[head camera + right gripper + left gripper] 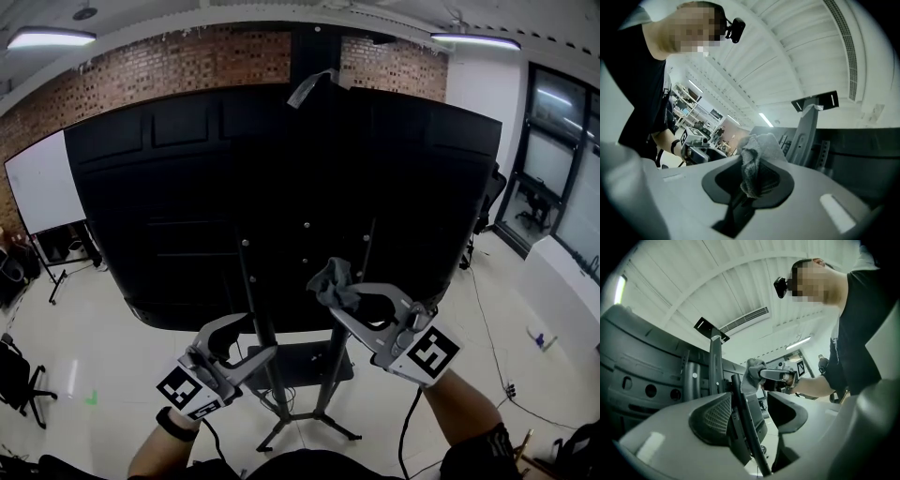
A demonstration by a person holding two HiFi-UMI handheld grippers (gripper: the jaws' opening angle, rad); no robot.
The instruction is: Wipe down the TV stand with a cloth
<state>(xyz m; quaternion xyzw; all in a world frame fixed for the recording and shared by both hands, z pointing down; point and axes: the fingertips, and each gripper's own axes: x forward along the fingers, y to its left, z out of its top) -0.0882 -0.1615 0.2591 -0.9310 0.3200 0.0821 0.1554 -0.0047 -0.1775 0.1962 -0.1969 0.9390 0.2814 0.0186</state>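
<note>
The TV stand holds a big black TV, seen from its back (281, 169), on two black uprights: the left upright (247, 281) and the right upright (364, 248). A small shelf (305, 361) sits low above the splayed legs (323, 427). My right gripper (342, 300) is shut on a bunched grey cloth (333, 284), held just left of the right upright. The cloth (757, 159) fills the right gripper (752, 180) jaws. My left gripper (255, 349) is open and straddles the left upright. That thin black upright (745, 427) runs between its pads, against the left one.
A whiteboard (42, 183) on a wheeled frame stands at the left, with an office chair (19, 375) nearer me. Another chair (487, 202) and a white desk (562, 291) are on the right. Cables (511, 389) trail over the pale floor.
</note>
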